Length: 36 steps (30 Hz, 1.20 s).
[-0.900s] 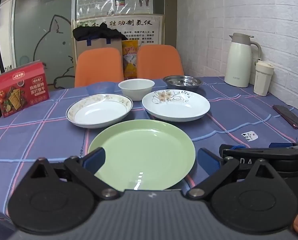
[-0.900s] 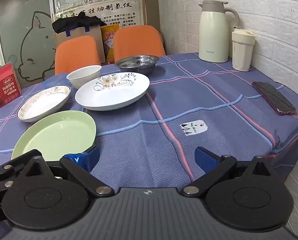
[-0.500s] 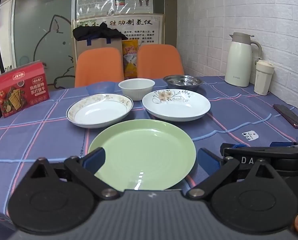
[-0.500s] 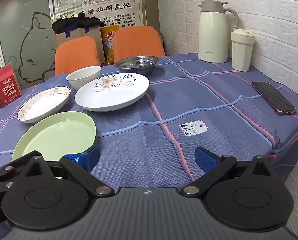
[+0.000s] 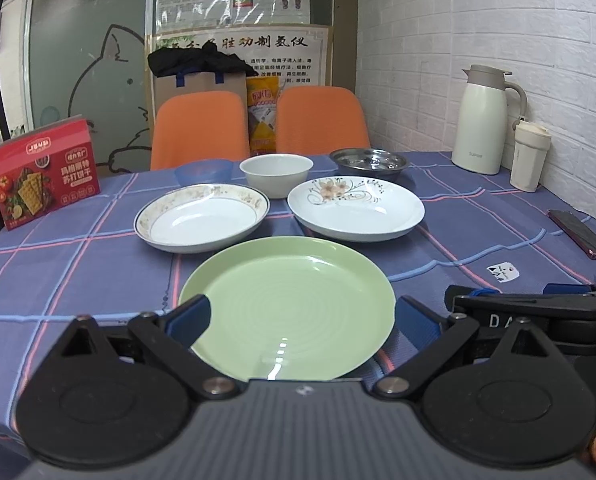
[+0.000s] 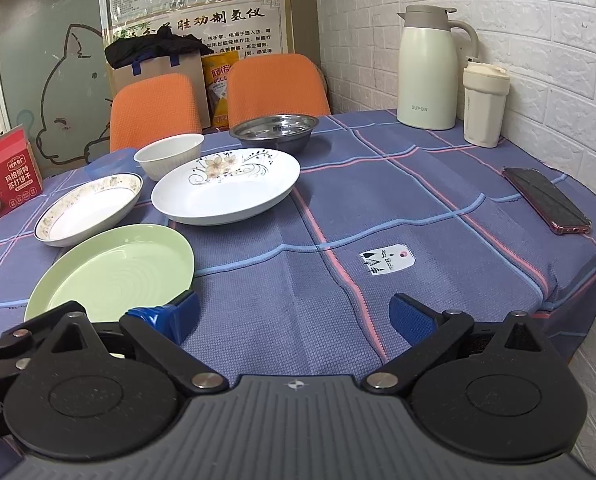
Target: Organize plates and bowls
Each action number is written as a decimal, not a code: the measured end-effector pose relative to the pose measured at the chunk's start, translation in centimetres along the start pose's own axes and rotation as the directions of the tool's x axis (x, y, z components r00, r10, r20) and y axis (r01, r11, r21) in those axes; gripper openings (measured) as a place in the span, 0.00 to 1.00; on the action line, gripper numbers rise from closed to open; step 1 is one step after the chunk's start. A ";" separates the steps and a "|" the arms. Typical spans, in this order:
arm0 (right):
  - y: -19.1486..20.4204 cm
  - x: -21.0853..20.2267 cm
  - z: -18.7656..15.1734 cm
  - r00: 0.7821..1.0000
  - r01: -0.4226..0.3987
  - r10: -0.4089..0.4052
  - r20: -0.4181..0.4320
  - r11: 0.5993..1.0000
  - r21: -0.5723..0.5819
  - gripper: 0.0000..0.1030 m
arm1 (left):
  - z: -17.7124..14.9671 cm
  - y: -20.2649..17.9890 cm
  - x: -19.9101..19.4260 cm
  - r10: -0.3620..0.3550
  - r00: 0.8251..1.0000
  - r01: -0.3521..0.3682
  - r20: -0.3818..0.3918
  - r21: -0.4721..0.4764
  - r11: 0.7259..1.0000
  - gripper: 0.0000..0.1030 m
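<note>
A green plate (image 5: 288, 306) lies nearest on the blue checked tablecloth, straight ahead of my open left gripper (image 5: 302, 322), whose blue pads flank its near rim without touching. Behind it sit a gold-rimmed plate (image 5: 201, 222) at left and a flower-pattern plate (image 5: 356, 208) at right. Further back stand a blue bowl (image 5: 204, 171), a white bowl (image 5: 276, 172) and a steel bowl (image 5: 368, 160). My right gripper (image 6: 294, 318) is open over bare cloth, right of the green plate (image 6: 110, 270). The flower-pattern plate (image 6: 226, 192) lies ahead of it to the left.
A cream thermos (image 6: 430, 68) and a lidded cup (image 6: 484, 106) stand by the brick wall at right. A phone (image 6: 546, 200) lies near the right table edge. A red biscuit box (image 5: 44, 172) stands far left. Two orange chairs (image 5: 200, 130) are behind the table.
Both views have shifted only slightly, with the right gripper edging a little forward. The plates and bowls have not moved, and both grippers stay open.
</note>
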State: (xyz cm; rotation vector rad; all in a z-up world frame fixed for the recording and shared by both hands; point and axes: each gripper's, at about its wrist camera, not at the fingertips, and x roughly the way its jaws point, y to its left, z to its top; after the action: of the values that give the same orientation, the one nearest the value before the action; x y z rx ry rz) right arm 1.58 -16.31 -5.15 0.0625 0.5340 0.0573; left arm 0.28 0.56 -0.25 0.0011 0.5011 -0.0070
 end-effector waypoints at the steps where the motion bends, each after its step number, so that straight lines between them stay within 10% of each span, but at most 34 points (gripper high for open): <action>1: 0.0 0.0 0.0 1.000 0.001 -0.001 0.000 1.000 -0.001 0.87 | -0.1 0.0 0.0 0.000 1.000 0.000 -0.001 0.000 1.000 0.95; 36: -0.3 -0.3 0.2 1.000 0.013 -0.013 0.007 1.000 0.001 0.87 | -0.2 -0.3 0.2 -0.004 1.000 0.004 -0.017 -0.004 1.000 0.95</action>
State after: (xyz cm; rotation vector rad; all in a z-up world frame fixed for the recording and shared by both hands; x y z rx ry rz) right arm 1.41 -16.66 -4.84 0.0603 0.5275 0.0439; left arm 0.38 0.26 -0.50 -0.0033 0.5180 -0.0101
